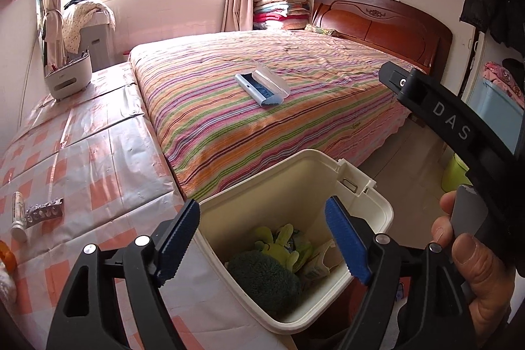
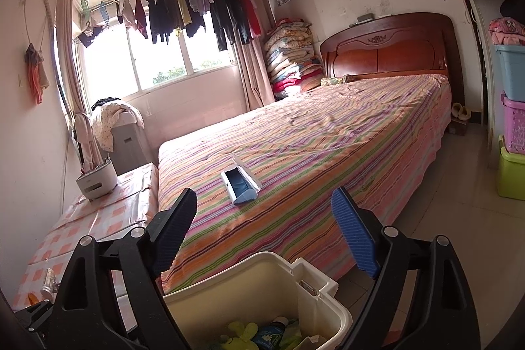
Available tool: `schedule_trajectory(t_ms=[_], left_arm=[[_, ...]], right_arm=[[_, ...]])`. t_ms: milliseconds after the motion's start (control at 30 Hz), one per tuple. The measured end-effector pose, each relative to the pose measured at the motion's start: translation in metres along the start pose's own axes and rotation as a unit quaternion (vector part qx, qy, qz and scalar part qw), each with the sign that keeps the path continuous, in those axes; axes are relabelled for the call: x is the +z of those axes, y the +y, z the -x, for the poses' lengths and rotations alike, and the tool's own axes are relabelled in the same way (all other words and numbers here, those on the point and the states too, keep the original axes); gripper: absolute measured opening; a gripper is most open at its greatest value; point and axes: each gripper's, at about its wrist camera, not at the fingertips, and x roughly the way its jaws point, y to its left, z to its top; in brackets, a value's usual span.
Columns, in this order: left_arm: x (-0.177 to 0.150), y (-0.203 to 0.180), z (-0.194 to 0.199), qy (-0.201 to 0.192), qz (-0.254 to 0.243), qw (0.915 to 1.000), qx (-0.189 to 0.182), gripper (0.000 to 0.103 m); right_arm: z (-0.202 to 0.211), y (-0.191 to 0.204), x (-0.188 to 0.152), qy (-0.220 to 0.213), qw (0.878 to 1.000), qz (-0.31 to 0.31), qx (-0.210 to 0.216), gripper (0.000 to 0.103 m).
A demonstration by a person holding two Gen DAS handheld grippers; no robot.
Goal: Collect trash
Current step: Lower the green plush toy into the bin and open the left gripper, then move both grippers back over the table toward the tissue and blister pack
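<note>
1. Bedroom all round you: a striped bed fills the middle of both views, a checked tabletop runs down the left, and a window hung with laundry sits at the upper left.
2. Your left gripper stands wide with nothing between its blue pads. It hangs right over the cream bin at the lower centre of the left wrist view, which reads as a drop just made.
3. Your right gripper is spread wide too and carries nothing. It points across the bin's rim toward the bed.
4. Inside the bin you have a dark green plush lump, a lime green toy and some crumpled packaging.
5. Judging by what lies loose, more collecting remains. On the tabletop at the lower left of the left wrist view lie a foil blister pack and a small white tube.
6. On the bed sits an open blue and white case, nearer the right gripper. Whether it counts as trash you cannot tell.
7. Your next move calls for swinging one gripper out to a loose piece, coming down low and flat for the thin foil.
8. Hidden from you: the bin's bottom, its lower front wall, and an orange thing cut off at the left edge.
</note>
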Motion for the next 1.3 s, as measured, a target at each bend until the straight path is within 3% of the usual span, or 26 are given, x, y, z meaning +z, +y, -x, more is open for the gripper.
schedule_trajectory(t_ms=[467, 867, 1133, 1300], left_arm=[[-0.008, 0.055, 0.021, -0.004, 0.057, 0.9968, 0.056, 0.079], [-0.026, 0.107, 0.052, -0.017, 0.100, 0.9892, 0.105, 0.079], [-0.048, 0.149, 0.086, -0.032, 0.133, 0.9776, 0.160, 0.079], [-0.063, 0.185, 0.113, -0.042, 0.165, 0.9634, 0.207, 0.079]], right_arm=[[-0.001, 0.044, -0.011, 0.025, 0.998, 0.026, 0.047, 0.087], [-0.001, 0.098, -0.031, 0.063, 0.991, 0.065, 0.098, 0.088], [-0.004, 0.133, -0.050, 0.099, 0.981, 0.094, 0.140, 0.089], [-0.006, 0.152, -0.060, 0.122, 0.973, 0.113, 0.161, 0.089]])
